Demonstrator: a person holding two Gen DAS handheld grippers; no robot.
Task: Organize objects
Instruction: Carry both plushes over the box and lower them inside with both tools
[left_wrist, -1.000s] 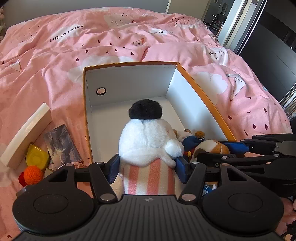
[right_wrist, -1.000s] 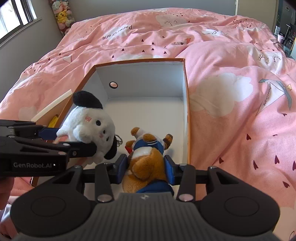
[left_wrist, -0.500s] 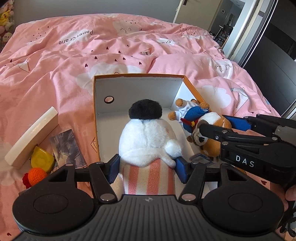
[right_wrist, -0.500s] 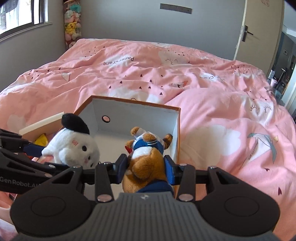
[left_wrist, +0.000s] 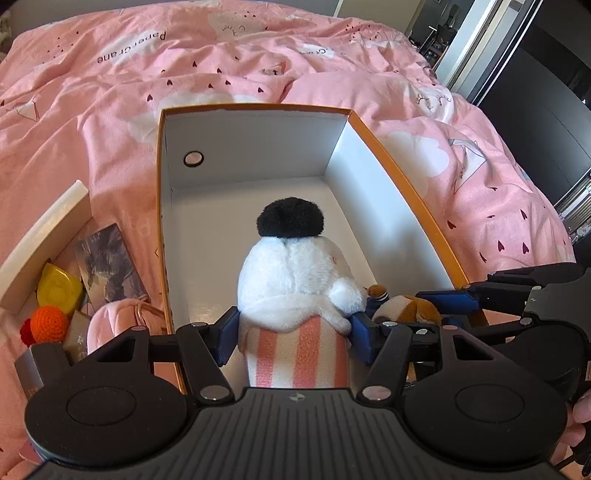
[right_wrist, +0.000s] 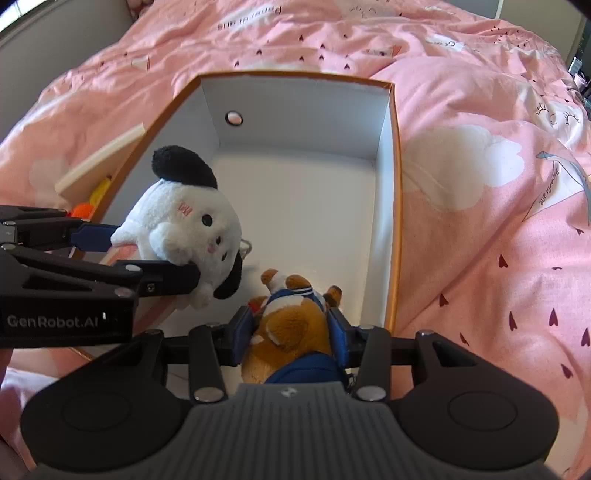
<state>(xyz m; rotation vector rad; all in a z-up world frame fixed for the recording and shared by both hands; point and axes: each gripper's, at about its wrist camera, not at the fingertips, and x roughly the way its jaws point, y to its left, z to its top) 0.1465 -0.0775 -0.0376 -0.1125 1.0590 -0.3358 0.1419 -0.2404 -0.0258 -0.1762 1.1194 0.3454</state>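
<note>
Hiding their lower halves: left tongs (left_wrist: 293, 338) clamping white plush (left_wrist: 295, 280), right tongs (right_wrist: 291, 338) brown plush (right_wrist: 291, 332).

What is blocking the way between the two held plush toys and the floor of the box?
Nothing visible. The white plush and the brown plush hang over the near end of the box, whose floor ahead looks bare.

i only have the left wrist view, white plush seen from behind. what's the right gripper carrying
Observer: The right gripper is shut on a brown plush dog in a blue outfit.
Operator: is my plush facing it
Observer: The white plush faces the right wrist camera, its black ear hanging just above the dog.
Operator: is that dog inside the box
Observer: It hangs over the near end of the box, whose white floor beyond is bare.
</note>
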